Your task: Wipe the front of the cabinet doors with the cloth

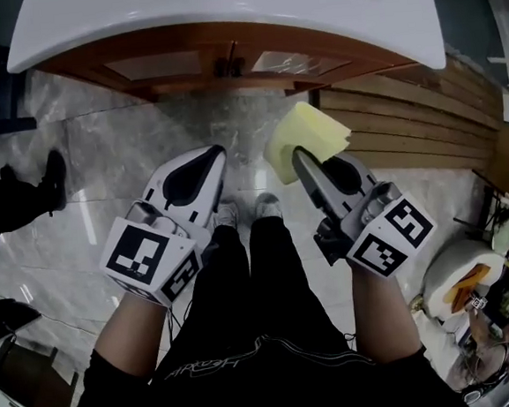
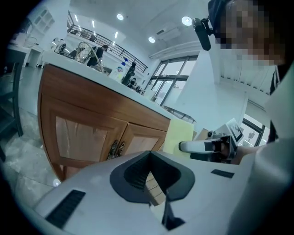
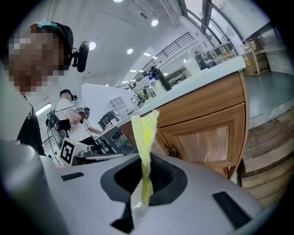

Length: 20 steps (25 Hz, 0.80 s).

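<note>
r gripper (image 1: 297,155) clamps cloth (image 1: 307,134) (l gripper (image 1: 217,151) closed) nr 2 cabinet doors (image 1: 150,67)

Glossy marble floor (image 1: 118,157), slatted wood platform (image 1: 407,123)

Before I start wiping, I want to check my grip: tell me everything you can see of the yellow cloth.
The pale yellow cloth is a soft, folded sheet with no stains showing. The right gripper pinches its lower edge between shut jaws, so the rest stands up past them, seen edge-on and slightly bent at the top in the right gripper view. It is held in the air, short of the wooden cabinet doors, and touches nothing else.
</note>
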{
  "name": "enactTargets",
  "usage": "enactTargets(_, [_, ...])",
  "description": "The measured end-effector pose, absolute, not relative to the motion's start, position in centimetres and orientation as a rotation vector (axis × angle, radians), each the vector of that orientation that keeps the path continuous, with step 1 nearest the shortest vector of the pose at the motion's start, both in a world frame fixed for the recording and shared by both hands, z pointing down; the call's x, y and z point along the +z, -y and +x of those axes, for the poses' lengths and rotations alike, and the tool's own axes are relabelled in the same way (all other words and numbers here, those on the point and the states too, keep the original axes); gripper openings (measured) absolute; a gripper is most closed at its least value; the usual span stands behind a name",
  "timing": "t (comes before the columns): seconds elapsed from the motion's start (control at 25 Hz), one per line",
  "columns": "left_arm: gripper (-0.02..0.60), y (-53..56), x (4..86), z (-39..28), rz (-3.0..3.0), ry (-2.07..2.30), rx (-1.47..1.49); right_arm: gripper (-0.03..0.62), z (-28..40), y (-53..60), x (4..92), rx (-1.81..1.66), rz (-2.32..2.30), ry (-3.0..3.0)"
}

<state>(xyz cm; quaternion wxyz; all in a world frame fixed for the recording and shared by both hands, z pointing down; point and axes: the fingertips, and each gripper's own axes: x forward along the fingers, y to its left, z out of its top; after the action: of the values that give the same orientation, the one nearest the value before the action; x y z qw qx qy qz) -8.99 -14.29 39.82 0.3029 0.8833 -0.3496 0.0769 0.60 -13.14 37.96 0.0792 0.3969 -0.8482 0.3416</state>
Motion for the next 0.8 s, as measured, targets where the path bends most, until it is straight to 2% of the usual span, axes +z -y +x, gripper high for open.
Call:
enactTargets(0.4, [0.006,15.1,42.8,-7.3,2.29,0.999,0.21,0.041,0.0,18.0,41.9,0.901,1.151,2.632])
enactTargets(0.8, [0.006,15.4,43.4,-8.9,2.188,1.145,0.182,0.041,-2.4,20.8,43.7,0.697,1.056,2.635])
